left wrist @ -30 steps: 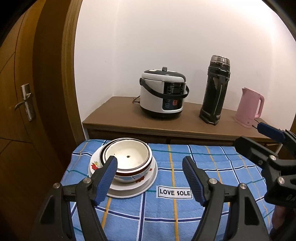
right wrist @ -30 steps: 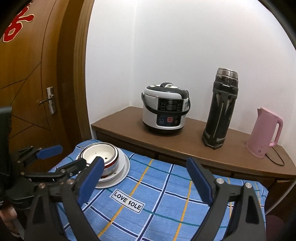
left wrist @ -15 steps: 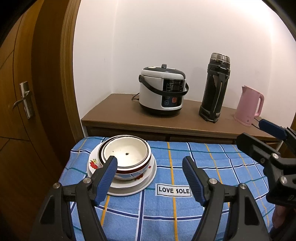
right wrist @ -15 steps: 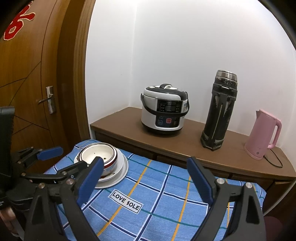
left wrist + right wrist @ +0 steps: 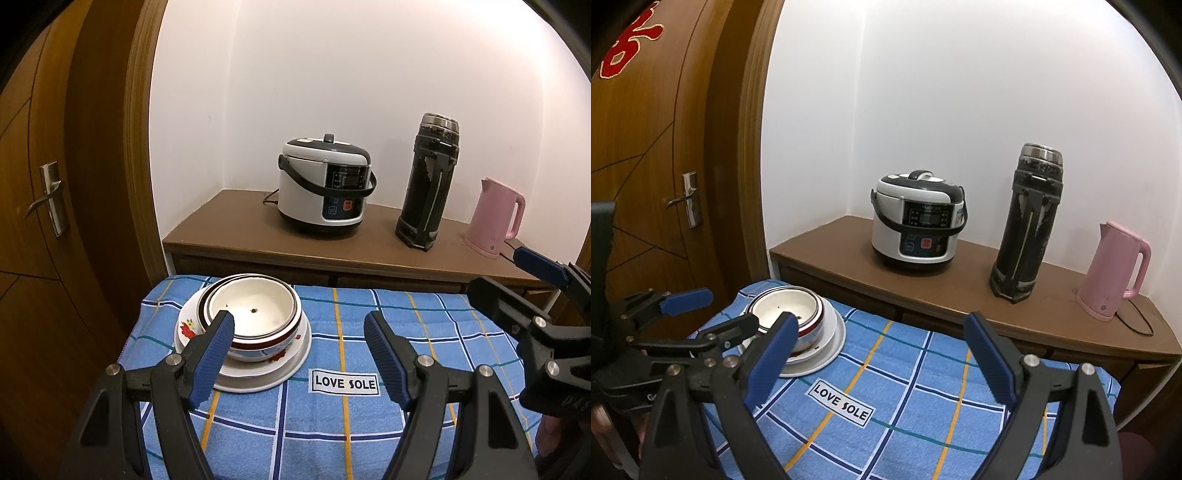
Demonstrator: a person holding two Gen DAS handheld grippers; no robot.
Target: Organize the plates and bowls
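Nested white bowls (image 5: 255, 314) with dark red bands sit on a white flowered plate (image 5: 258, 382) at the far left of the blue checked tablecloth (image 5: 369, 424). My left gripper (image 5: 299, 325) stands open and holds nothing; its left finger overlaps the bowls' near rim in the picture, and I cannot tell whether it touches them. In the right wrist view the bowls (image 5: 786, 304) and plate (image 5: 833, 343) lie to the left of my right gripper (image 5: 881, 325), which is open and holds nothing. The left gripper (image 5: 720, 310) shows there beside the bowls. The right gripper (image 5: 502, 275) shows at the right edge of the left wrist view.
Behind the table a brown sideboard (image 5: 236, 236) carries a rice cooker (image 5: 325, 184), a tall black flask (image 5: 428, 181) and a pink kettle (image 5: 495, 218) with its cord. A wooden door (image 5: 48, 199) stands at the left. A "LOVE SOLE" label (image 5: 345, 382) is sewn on the cloth.
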